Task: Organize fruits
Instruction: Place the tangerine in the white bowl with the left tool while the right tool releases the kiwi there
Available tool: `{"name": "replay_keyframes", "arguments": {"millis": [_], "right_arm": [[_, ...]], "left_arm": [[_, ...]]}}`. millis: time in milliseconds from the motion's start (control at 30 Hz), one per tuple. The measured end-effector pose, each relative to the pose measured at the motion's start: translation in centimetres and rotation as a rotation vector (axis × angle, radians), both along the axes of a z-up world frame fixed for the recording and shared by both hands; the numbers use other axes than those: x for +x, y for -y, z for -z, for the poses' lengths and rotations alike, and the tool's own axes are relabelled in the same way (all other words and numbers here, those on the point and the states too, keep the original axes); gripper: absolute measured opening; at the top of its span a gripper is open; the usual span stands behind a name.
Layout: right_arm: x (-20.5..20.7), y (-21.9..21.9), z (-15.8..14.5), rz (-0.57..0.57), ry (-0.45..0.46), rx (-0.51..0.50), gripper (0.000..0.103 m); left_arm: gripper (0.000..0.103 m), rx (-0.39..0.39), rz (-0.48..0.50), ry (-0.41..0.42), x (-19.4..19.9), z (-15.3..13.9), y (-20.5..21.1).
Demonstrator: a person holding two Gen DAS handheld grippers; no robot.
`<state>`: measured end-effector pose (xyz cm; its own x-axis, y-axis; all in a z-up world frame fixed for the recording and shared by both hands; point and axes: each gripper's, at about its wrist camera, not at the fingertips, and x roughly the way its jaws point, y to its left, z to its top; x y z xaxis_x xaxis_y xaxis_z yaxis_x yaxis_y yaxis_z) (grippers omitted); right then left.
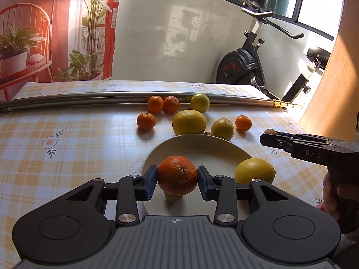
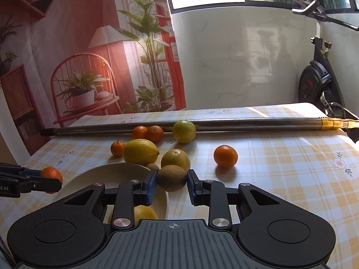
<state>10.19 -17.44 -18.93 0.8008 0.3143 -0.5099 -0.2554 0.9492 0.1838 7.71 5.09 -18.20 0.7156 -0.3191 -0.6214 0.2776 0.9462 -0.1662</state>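
I have my left tongs (image 1: 177, 177) closed on a round orange (image 1: 177, 174) above the cream plate (image 1: 219, 154), right tongs (image 2: 171, 180) clamping a brown kiwi (image 2: 171, 177) beside it. Roughly 8 fruits wait on the far worktop (image 2: 280, 168); most sorting remains.

Between the left tongs (image 1: 177, 180), black with blue pads (image 1: 150, 180), sits a deep orange fruit (image 1: 177, 174) with a dark speck. Under it the plate (image 1: 202, 143) is cream white. Right of these tongs lies a yellow lemon (image 1: 255, 170). The right tongs (image 2: 171, 182) are black and blue too, around a dull brown kiwi (image 2: 171, 177). Beyond both, the worktop (image 1: 67, 139) shows a yellow-and-white check with small printed flowers.
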Motion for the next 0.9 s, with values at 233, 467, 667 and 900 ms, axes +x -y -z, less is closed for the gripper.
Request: {"name": "replay_keyframes", "arguments": {"millis": [233, 467, 667, 900], "right_arm": [[-3.6, -1.1, -0.9, -0.05, -0.032, -0.023, 0.027], [-5.9, -1.3, -0.8, -0.088, -0.089, -0.049, 0.027], [-5.1, -2.1, -0.2, -0.11, -0.119, -0.063, 0.027], [-2.2, -2.1, 0.4, -0.091, -0.134, -0.059, 0.027]], "left_arm": [[0.041, 0.008, 0.036, -0.022, -1.3, 1.0, 0.8], [0.041, 0.016, 0.024, -0.064, -1.0, 2.1, 0.6], [0.041, 0.037, 0.014, -0.089, -0.4, 3.0, 0.5], [0.041, 0.075, -0.006, -0.064, 1.1, 3.3, 0.6]]}}
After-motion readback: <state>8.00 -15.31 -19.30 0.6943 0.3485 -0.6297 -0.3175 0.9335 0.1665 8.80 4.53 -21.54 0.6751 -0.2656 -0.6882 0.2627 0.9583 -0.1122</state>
